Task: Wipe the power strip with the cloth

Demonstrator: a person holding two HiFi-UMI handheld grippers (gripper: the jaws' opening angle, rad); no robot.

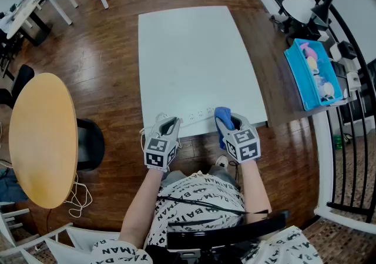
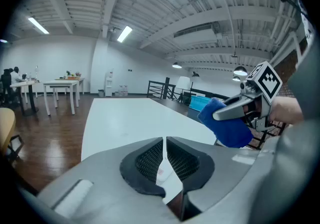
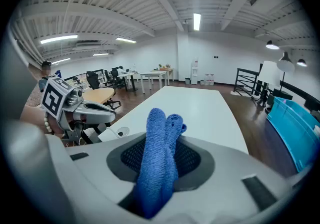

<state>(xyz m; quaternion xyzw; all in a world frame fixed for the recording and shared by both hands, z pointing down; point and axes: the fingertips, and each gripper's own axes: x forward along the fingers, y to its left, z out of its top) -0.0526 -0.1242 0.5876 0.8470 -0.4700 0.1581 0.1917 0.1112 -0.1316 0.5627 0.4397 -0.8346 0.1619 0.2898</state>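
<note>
A person seated at the near edge of a long white surface holds a set of tongs in each hand, seen from above in an open room with a dark wood floor. The power strip, white like the surface, lies along that near edge between the two tools, its sockets facing up. The right gripper has its tongs clamped on the cloth, a blue, fuzzy piece folded so that two rounded ends stick up beyond the pads in the right gripper view. From the head view, the cloth sits at the right end of the power strip; whether it presses on the strip cannot be told. The left gripper is at the strip's left end, its tongs drawn together to a thin slit, through which only a sliver of something white shows in the left gripper view. Whether anything is pinched there cannot be told. A thin white cable loops off the surface's edge just beside it. To the person's left stand a round wooden table and a black chair. To the right, past the surface, a bright blue bin rests near a black railing.
</note>
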